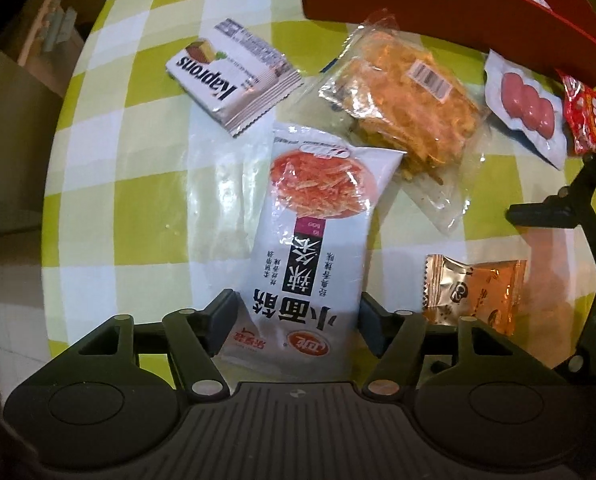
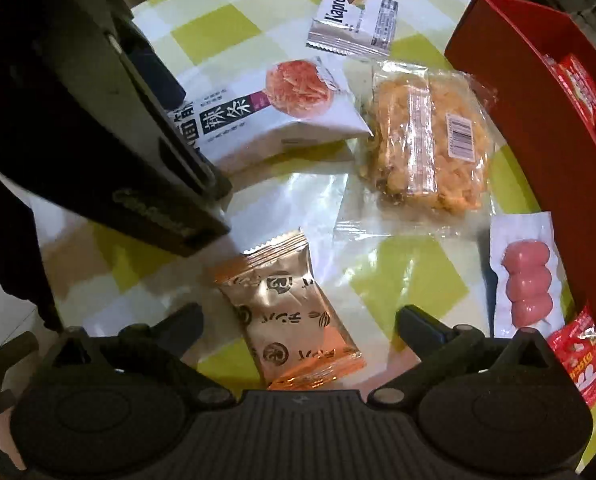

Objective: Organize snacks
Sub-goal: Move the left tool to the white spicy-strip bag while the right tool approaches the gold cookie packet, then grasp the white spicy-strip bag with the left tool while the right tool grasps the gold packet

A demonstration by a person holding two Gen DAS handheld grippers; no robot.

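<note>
Here the white spicy-strip packet [image 1: 314, 240] lies flat on the green-and-white checked tablecloth [image 1: 130, 152], its lower end between the fingers of the left gripper [image 1: 294, 320], whose pads stand just beside the packet's edges without clearly pressing on it, so the claw reads as released. The right gripper [image 2: 298, 324] hangs over the small orange-gold sachet [image 2: 286, 312] with its jaws spread wide, well clear of the sachet's sides (nothing is grasped). In the right wrist view the left gripper's dark body covers one end of the white packet. Just beyond the white packet, touching its far corner, sits a clear bag of golden fried snacks [image 1: 410, 96] with a barcode sticker. Farther off on the cloth lies a silver Kaprons wafer pack [image 1: 234, 76]. Near the clear bag, toward the red box [image 2: 510, 92], lies a white vacuum pack of three pink balls [image 2: 526, 280], and just beside it a red sachet [image 2: 578, 356] at the foot of the box wall. Another red sachet [image 2: 578, 84] lies inside the box.
</note>
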